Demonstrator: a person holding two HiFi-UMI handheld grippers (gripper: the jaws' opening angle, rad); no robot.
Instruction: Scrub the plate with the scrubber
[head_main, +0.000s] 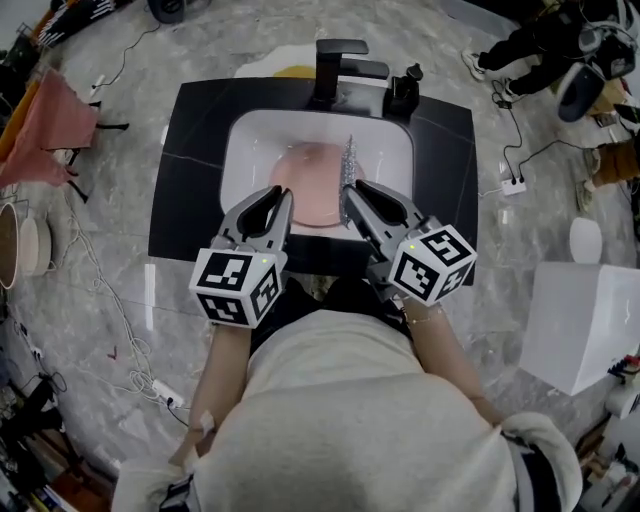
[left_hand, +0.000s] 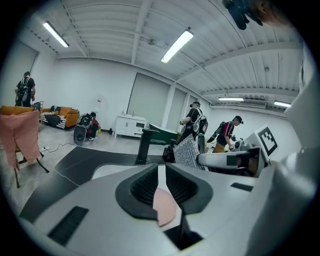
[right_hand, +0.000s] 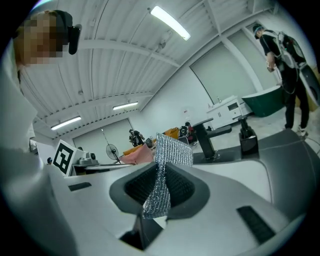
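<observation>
Pink plate (head_main: 308, 188) sits inside the white sink (head_main: 247, 130) below the black faucet (head_main: 337, 65), and I have its near rim pinched between the jaws of my left gripper (head_main: 284, 196). My right gripper (head_main: 349, 192) is clamped on the silver mesh scrubber (head_main: 349, 158), which stands upright over the plate's right edge. I cannot tell whether scrubber and plate touch.

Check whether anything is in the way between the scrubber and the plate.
Nothing visible is. The right gripper holds the scrubber upright at the right edge of the pink plate, which the left gripper holds over the sink. No other object lies between them; whether they touch is unclear.
</observation>
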